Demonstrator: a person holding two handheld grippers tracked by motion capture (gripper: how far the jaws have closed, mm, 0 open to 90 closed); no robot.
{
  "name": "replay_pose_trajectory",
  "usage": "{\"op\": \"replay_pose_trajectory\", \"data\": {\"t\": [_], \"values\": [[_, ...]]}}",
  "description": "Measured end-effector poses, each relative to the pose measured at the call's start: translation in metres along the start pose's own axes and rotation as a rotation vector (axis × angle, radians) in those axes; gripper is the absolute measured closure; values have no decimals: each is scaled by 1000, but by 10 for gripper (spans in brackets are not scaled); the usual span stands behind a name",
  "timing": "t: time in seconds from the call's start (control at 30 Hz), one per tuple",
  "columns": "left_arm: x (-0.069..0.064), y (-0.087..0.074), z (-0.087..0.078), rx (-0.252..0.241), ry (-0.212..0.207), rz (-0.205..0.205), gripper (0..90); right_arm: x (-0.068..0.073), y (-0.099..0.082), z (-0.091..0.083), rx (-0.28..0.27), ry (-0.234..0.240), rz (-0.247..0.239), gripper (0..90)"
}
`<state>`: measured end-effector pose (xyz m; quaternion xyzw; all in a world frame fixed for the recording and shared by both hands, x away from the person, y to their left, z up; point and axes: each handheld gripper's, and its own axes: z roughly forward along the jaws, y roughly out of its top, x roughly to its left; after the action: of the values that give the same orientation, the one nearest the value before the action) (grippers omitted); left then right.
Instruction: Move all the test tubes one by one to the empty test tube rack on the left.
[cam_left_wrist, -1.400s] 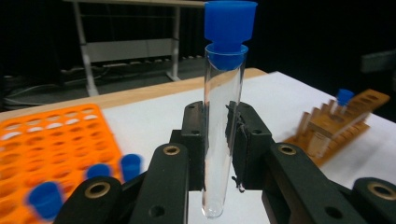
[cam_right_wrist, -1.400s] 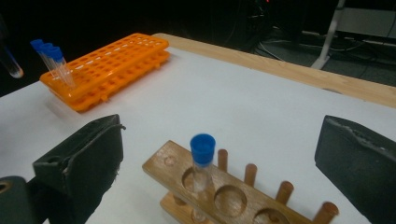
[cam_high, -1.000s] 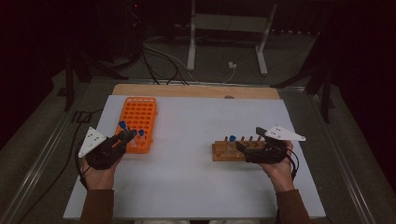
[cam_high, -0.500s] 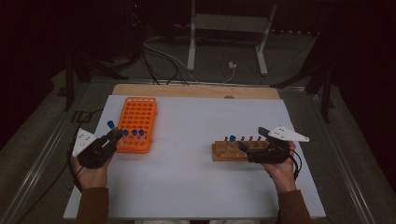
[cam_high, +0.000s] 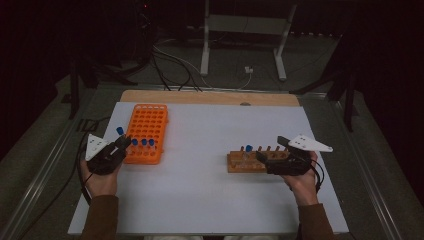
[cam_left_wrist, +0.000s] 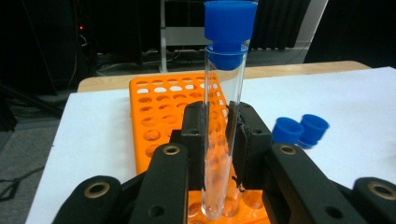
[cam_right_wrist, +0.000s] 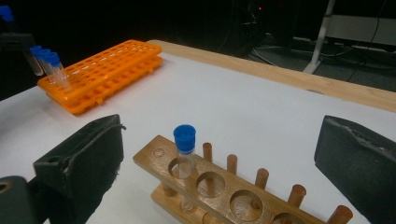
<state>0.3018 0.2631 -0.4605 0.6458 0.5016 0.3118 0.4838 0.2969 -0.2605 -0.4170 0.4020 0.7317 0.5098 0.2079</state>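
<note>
My left gripper (cam_high: 121, 145) is shut on a clear test tube with a blue cap (cam_high: 120, 131), held upright at the near left corner of the orange rack (cam_high: 148, 125). In the left gripper view the tube (cam_left_wrist: 225, 93) stands between the closed jaws of that gripper (cam_left_wrist: 223, 135), its bottom low over the rack's holes (cam_left_wrist: 159, 107). Three capped tubes (cam_high: 143, 143) stand in the rack's near row. My right gripper (cam_high: 271, 149) is open beside a wooden rack (cam_high: 239, 162). That wooden rack (cam_right_wrist: 224, 191) holds one blue-capped tube (cam_right_wrist: 184, 144) between the spread jaws.
The white board (cam_high: 210, 200) covers the table, with a wooden strip (cam_high: 210, 97) along its far edge. Cables and a metal stand (cam_high: 240, 30) lie on the floor beyond. Two blue caps (cam_left_wrist: 299, 130) show just right of the left jaws.
The left gripper with its tube has shifted left and a little lower, from over the orange rack's near end to its near left corner. The right gripper has stayed put.
</note>
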Motion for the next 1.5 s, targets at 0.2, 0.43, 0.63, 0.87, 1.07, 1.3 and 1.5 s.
{"op": "replay_pose_trajectory", "data": {"t": [0.2,0.43,0.63,0.87,1.07,1.3,1.5], "values": [[4,-9,9,31,7,-11,774,0,0,0,0,2,0,15],[6,-14,20,66,5,-19,774,1,-1,1,4,7,0,15],[5,-20,24,100,2,0,774,0,-1,1,2,11,4,15],[9,-30,25,136,-8,7,775,0,-1,1,3,14,3,15],[6,-31,24,156,-8,47,779,2,-2,3,9,18,-3,15],[3,-34,25,191,-6,90,780,4,-2,5,14,23,-8,15],[4,-35,24,185,-9,87,780,4,-2,5,14,24,-8,15]]}}
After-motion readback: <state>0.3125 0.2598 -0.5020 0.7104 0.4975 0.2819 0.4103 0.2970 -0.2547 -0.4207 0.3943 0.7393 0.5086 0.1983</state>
